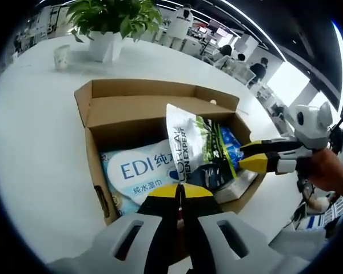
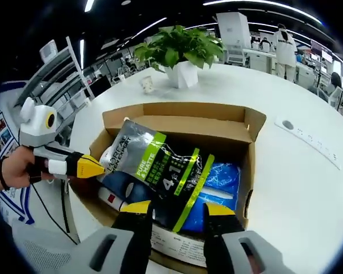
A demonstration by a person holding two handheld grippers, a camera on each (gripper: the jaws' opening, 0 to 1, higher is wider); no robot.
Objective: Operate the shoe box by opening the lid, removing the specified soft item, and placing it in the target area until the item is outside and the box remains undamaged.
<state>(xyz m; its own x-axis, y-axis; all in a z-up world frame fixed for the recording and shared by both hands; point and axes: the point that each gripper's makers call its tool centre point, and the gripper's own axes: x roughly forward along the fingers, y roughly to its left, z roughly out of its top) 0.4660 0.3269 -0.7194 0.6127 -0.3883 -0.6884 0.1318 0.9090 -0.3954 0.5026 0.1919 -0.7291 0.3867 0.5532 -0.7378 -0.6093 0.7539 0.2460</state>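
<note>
I see a broad white table [image 1: 34,142]; upper left of the left gripper view stand a potted plant [image 1: 110,23] and paper cup [image 1: 62,56]. Desks, people and ceiling strip lights [image 2: 154,24] lie beyond.

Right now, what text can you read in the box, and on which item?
"L'OREAL MEN EXPERT", on the grey pouch gripped by the left tool.
"PURE & MATTE" and "4 in 1", on that pouch's green stripes.
"EDI", with Chinese characters beside and below, on the white wipes pack.
White box print: too small to read.
</note>
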